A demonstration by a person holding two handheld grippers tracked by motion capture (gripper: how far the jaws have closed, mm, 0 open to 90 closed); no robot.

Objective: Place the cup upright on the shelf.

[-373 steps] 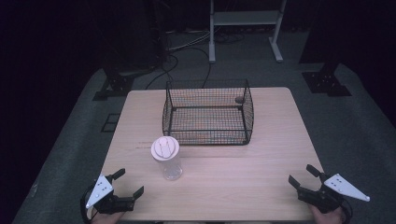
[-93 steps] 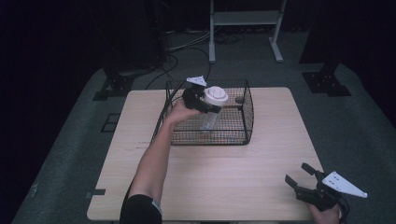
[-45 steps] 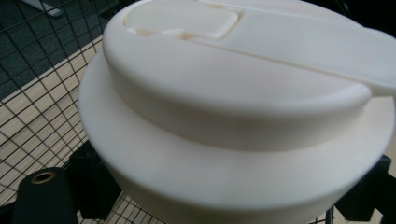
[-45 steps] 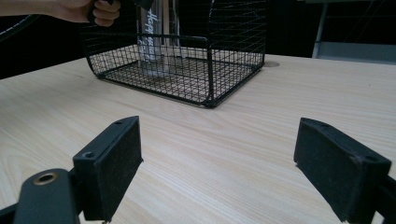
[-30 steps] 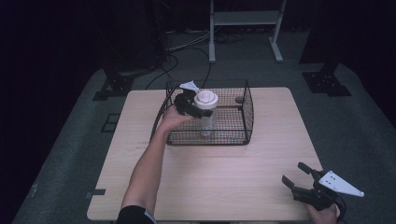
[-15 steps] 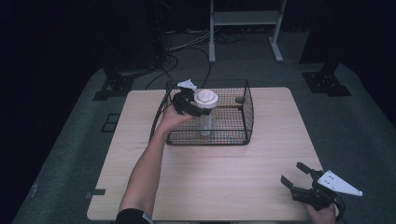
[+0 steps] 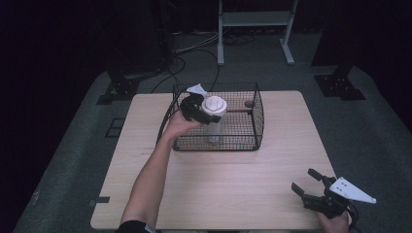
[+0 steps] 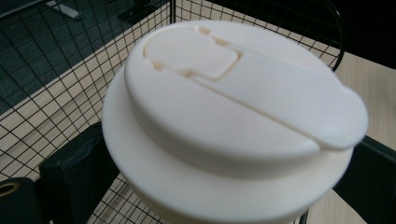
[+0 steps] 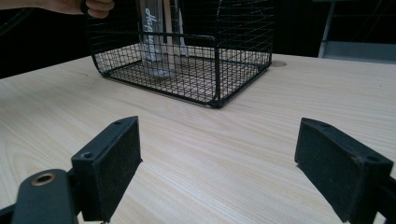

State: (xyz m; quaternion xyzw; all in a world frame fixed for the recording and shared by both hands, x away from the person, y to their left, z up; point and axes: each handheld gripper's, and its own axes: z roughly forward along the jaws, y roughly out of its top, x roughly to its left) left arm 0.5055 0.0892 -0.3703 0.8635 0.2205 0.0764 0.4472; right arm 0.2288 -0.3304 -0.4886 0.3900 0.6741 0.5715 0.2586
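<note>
Wooden table (image 7: 228, 179) sits in a dark room. On its far side is a black wire basket (image 7: 243, 138). The left gripper (image 7: 197, 108) pinches a clear cup with a white lid (image 7: 214, 105) and holds it inside the basket, and the cup looks close to the basket floor. The right gripper (image 7: 318, 194) rests at the near right corner, its 2 jaws spread wide with nothing in them. To do this well, I think the cup should go down slow and straight, then let go.
</note>
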